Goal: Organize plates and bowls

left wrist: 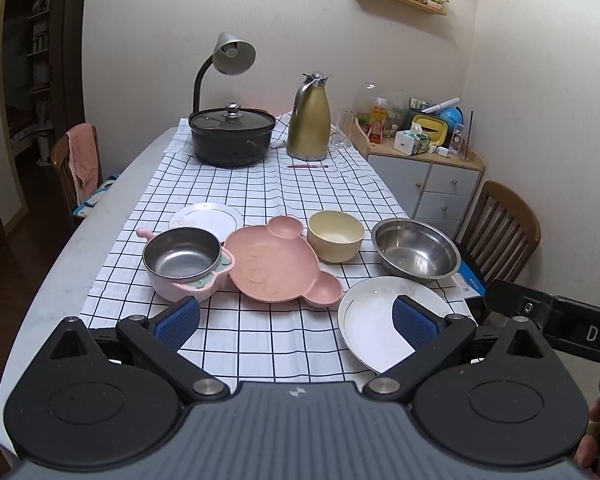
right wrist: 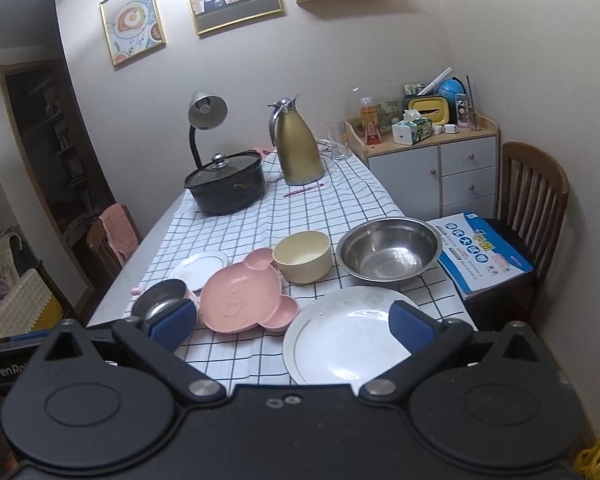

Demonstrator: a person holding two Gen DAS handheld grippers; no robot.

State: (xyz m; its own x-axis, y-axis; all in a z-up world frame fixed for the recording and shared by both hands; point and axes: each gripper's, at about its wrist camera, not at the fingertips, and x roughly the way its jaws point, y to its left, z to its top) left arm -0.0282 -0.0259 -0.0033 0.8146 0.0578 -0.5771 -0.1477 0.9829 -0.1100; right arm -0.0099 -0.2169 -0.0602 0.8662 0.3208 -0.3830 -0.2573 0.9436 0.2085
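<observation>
On the checked cloth lie a large white plate (left wrist: 374, 322) (right wrist: 340, 336), a pink bear-shaped plate (left wrist: 276, 266) (right wrist: 240, 300), a small white plate (left wrist: 206, 220) (right wrist: 200, 266), a steel bowl in a pink holder (left wrist: 182, 256) (right wrist: 160, 302), a cream bowl (left wrist: 335, 234) (right wrist: 302, 256) and a large steel bowl (left wrist: 416, 250) (right wrist: 388, 250). My left gripper (left wrist: 296, 324) is open and empty, above the near cloth. My right gripper (right wrist: 292, 326) is open and empty, above the large white plate's left part.
A black lidded pot (left wrist: 232, 136), a desk lamp (left wrist: 226, 60), a gold thermos jug (left wrist: 309, 120), a glass (left wrist: 344, 128) and a pink pen (left wrist: 308, 165) stand at the far end. A wooden chair (right wrist: 532, 200) with a blue booklet (right wrist: 482, 252) is at right, next to a cabinet (right wrist: 432, 164).
</observation>
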